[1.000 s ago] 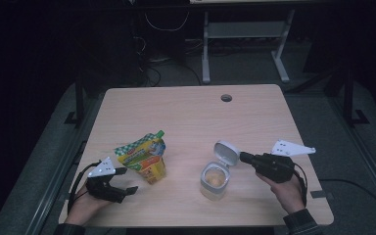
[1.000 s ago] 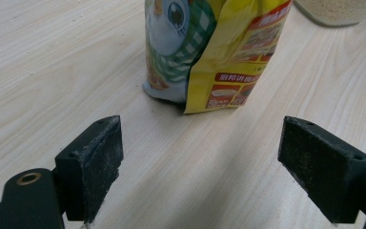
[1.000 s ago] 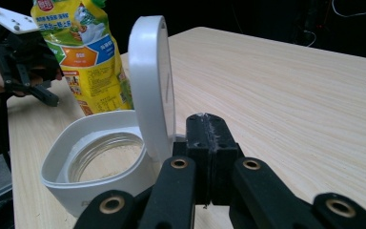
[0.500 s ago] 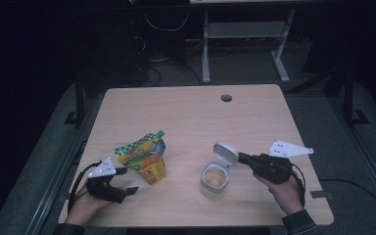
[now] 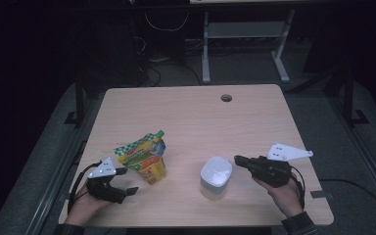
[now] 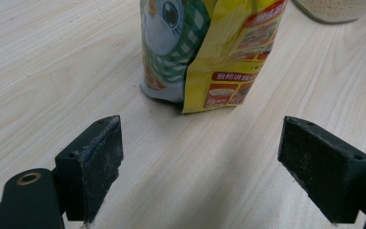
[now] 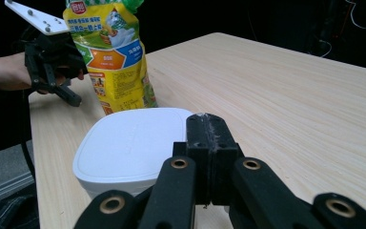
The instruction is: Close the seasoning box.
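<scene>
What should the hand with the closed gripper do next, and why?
Probably draw the right hand-held gripper back a little. The white lid already sits on the jar, and the shut jaws, holding nothing, are beside its edge. The left hand-held gripper waits open near the pouch.

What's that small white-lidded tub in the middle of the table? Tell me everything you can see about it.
The tub is a small squarish container with rounded corners and a flat white lid that looks like plastic and lies down over its top. It stands upright on the wooden table, right of the yellow-green pouch and apart from it. The shut right gripper sits at its edge; whether they touch is unclear.
</scene>
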Available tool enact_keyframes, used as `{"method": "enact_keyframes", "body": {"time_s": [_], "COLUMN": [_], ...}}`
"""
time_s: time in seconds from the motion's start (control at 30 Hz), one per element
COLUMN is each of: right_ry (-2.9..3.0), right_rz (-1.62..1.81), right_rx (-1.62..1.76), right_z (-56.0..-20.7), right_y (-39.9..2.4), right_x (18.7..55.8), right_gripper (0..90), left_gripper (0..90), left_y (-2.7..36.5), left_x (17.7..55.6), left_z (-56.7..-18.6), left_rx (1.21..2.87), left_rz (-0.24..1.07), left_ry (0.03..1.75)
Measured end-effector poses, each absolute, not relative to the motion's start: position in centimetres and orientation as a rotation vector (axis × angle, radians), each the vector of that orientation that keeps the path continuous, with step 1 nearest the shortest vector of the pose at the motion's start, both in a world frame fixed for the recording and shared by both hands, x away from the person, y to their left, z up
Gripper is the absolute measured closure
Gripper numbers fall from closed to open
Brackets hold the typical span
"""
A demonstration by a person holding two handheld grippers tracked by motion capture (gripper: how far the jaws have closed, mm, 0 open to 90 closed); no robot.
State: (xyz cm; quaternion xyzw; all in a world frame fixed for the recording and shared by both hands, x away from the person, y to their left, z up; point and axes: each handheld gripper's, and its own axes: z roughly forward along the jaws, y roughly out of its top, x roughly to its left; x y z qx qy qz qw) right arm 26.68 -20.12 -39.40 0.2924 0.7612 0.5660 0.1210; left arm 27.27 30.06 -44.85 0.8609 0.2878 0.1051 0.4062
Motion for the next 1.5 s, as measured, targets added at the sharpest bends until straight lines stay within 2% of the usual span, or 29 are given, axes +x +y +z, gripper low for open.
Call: {"method": "enact_keyframes", "body": {"time_s": [0.07,0.43,0.9,1.07,1.23,1.5], "right_ry": [2.220,2.185,2.154,2.161,2.198,2.229], "right_rz": [1.645,1.574,1.444,1.394,1.299,1.242], "right_rx": [0.853,0.938,1.056,1.091,1.113,1.144], "right_z": [-39.4,-40.4,-42.7,-43.6,-45.2,-46.3], "right_y": [-20.2,-21.4,-22.5,-23.0,-23.2,-23.3], "right_x": [26.7,27.0,27.9,28.3,29.1,29.8], "right_gripper": [89.1,75.5,46.5,39.1,26.9,18.8], "left_gripper": [15.3,15.3,15.3,15.3,15.3,15.3], "left_y": [30.1,30.2,30.4,30.5,30.4,30.5], "left_x": [27.2,27.2,27.1,27.2,27.1,27.2], "left_z": [-44.8,-44.8,-44.9,-44.9,-44.9,-45.0], "left_rx": [2.170,2.165,2.162,2.162,2.162,2.158], "left_rz": [0.261,0.260,0.257,0.258,0.258,0.260], "left_ry": [0.731,0.735,0.743,0.741,0.742,0.737]}}
